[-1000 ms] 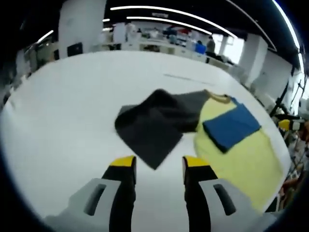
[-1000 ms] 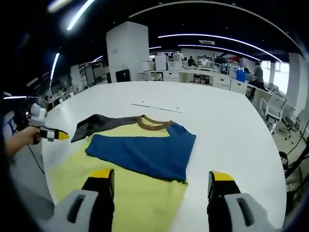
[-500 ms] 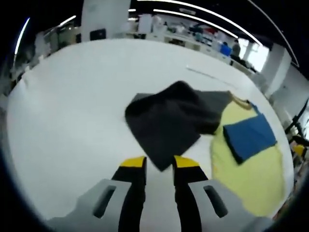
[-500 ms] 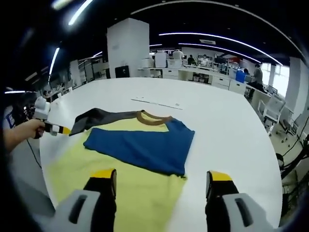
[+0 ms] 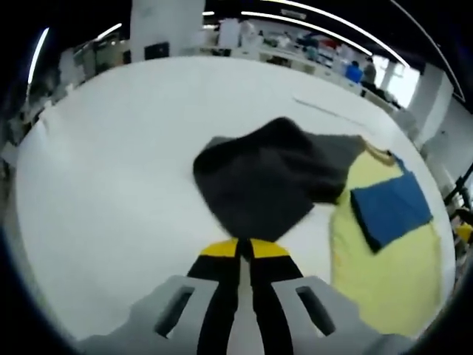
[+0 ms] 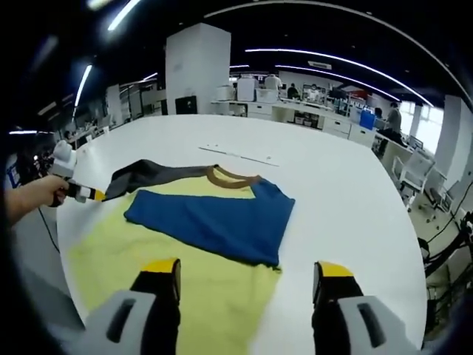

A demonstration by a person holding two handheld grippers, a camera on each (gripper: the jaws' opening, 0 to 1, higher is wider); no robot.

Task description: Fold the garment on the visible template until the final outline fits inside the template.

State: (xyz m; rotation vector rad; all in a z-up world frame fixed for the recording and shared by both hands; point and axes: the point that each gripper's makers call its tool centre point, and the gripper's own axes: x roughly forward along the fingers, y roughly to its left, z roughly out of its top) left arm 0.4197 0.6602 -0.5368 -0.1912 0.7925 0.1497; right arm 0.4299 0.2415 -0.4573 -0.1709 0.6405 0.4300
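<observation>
Your left gripper point(image 5: 239, 250) has its 2 jaws pressed together at the near corner of the dark grey sleeve point(image 5: 270, 177), apparently pinching its edge, the sleeve stretching away ahead of the tips. Your right gripper point(image 6: 246, 271) holds its jaws wide apart above the garment point(image 6: 185, 251) on the white table point(image 6: 347, 200). The yellow body lies between and under them, the folded blue sleeve point(image 6: 214, 218) just ahead.

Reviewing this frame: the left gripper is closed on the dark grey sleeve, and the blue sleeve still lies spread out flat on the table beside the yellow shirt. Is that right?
Not quite. The blue sleeve is already folded over onto the yellow shirt, as the right gripper view shows. The rest holds: the left gripper is closed on the dark grey sleeve.
</observation>
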